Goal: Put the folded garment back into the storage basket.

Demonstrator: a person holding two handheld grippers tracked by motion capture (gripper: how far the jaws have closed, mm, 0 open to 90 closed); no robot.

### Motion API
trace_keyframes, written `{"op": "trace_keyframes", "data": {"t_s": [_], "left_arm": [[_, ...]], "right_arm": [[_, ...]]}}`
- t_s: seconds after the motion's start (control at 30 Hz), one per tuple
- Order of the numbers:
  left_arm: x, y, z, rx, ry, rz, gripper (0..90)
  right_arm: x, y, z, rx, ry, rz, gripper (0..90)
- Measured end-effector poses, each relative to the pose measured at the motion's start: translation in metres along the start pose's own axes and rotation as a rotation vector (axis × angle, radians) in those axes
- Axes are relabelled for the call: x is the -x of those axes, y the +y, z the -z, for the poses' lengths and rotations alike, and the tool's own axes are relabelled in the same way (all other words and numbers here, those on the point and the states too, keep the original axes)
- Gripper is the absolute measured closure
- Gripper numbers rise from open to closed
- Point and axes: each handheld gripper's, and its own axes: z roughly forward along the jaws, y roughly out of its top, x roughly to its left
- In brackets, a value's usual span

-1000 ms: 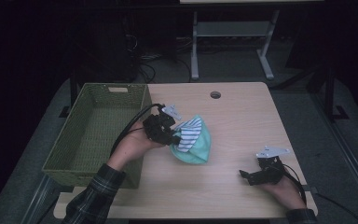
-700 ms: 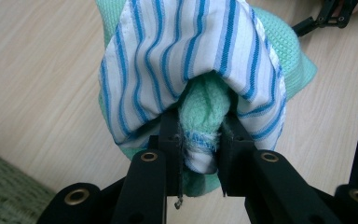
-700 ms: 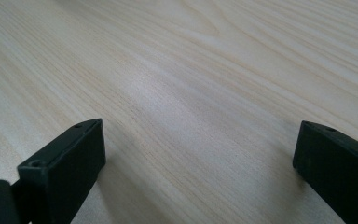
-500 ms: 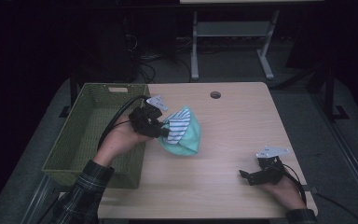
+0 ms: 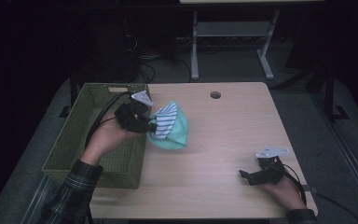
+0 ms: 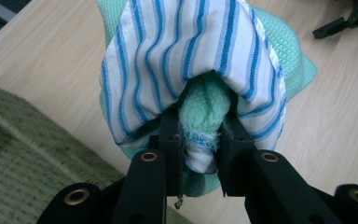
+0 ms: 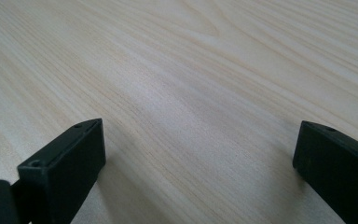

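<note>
L gripper [image 6: 200,140]: jaws clamped on bunched green towel [image 6: 200,105] and striped cloth [image 6: 168,60], beside basket [image 5: 74,140].
R gripper [image 7: 200,154]: jaws wide apart, nothing between, low over table [image 7: 191,70].

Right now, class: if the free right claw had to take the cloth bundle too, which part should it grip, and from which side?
Probably the green cloth's rounded, sagging end, from the open table side. The left claw already pinches the gathered end by the basket, with the striped cloth draped over it. The right claw is open.
</note>
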Motion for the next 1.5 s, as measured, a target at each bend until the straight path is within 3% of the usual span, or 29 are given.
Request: {"op": "trace_keyframes", "data": {"t_s": [0.5, 1.03, 1.5], "left_arm": [[-0.018, -0.020, 0.026, 0.022, 0.058, 0.063, 73.7], [-0.043, -0.055, 0.058, 0.042, 0.156, 0.169, 73.7], [-0.062, -0.086, 0.068, 0.031, 0.227, 0.268, 73.7]], "right_arm": [[0.000, 0.000, 0.000, 0.000, 0.000, 0.000, 2.1], [0.000, 0.000, 0.000, 0.000, 0.000, 0.000, 2.1], [0.000, 0.000, 0.000, 0.000, 0.000, 0.000, 2.1]]}}
